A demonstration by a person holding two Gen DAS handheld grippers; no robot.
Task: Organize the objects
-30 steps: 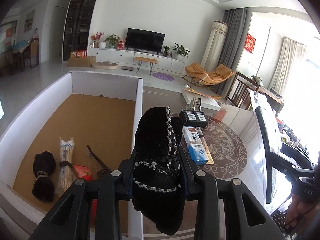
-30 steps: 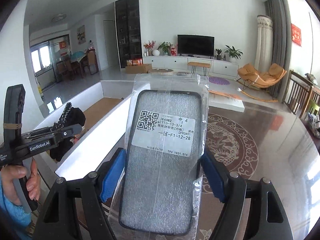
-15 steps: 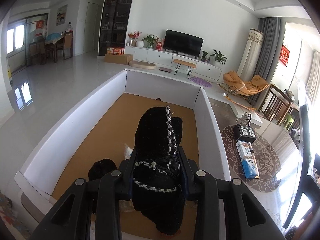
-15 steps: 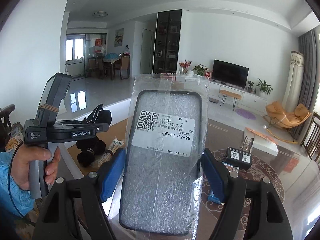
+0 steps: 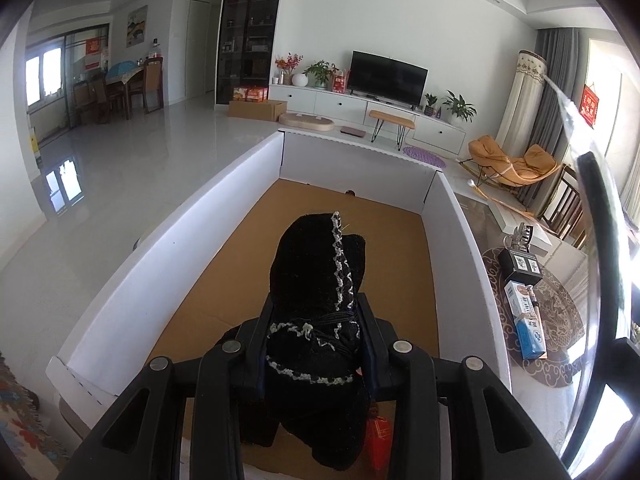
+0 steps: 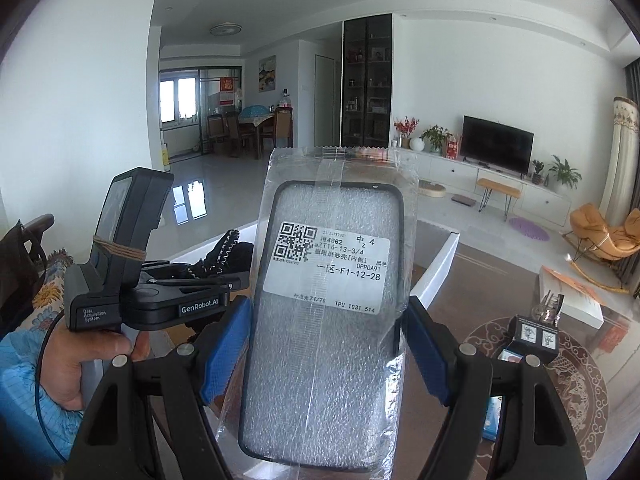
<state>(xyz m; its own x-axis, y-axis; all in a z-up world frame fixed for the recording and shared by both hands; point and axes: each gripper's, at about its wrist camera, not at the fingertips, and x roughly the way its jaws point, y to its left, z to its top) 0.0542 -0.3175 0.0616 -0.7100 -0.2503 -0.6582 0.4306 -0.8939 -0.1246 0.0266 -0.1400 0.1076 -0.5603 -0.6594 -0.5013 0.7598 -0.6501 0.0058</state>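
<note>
My left gripper (image 5: 316, 320) is shut on a black knitted piece with white stitching (image 5: 320, 280) and holds it over the open white cardboard box (image 5: 168, 264) with a brown floor. My right gripper (image 6: 328, 344) is shut on a bagged black phone case (image 6: 328, 312) with a white label, held upright to the right of the box. The left gripper and its knit piece (image 6: 224, 256) show at the left of the right wrist view. The phone case's edge (image 5: 600, 280) shows at the right of the left wrist view.
A red packet (image 5: 378, 436) lies in the box under my left gripper. On the glass table right of the box lie a blue-white carton (image 5: 528, 324) and a small black box (image 5: 520, 266). A white flat box (image 6: 572, 292) lies farther back.
My left gripper has swung left from the table side to over the box with the knit piece. My right gripper has turned left with the phone case, towards the box.
</note>
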